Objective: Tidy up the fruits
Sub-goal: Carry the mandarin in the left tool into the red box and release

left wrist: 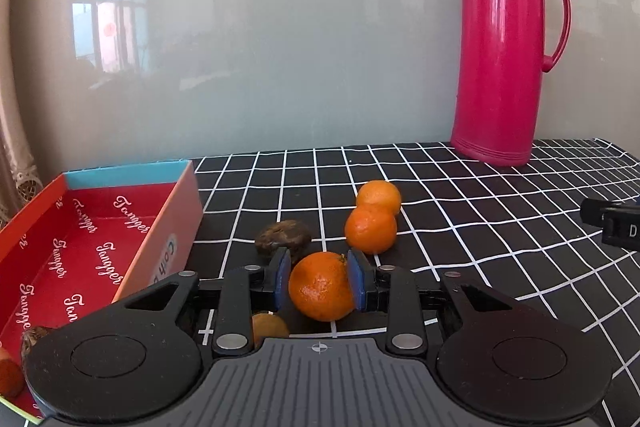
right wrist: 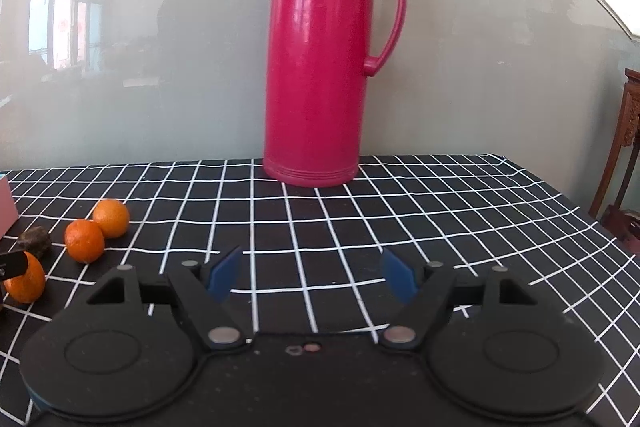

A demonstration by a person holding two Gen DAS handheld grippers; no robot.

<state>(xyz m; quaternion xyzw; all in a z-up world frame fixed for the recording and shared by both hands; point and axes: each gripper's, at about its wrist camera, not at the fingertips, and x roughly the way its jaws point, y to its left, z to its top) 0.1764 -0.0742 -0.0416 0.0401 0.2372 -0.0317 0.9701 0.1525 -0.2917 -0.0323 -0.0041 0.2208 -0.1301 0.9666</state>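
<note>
Black grid-checked worktop (left wrist: pixel 460 195), left claw (left wrist: pixel 320 285) clamped on a round orange tangerine (left wrist: pixel 320 287), red open cardboard box (left wrist: pixel 100 227) just to its left, right claw (right wrist: pixel 314 277) apart.

A tall pink plastic thermos jug (right wrist: pixel 318 67) with a side handle and hinged lid stands upright at the back of a black tablecloth with a white grid (right wrist: pixel 440 219), close to a pale glossy wall (left wrist: pixel 280 47) reflecting a window; a carved brown wooden chair (right wrist: pixel 628 155) stands at the right edge
</note>
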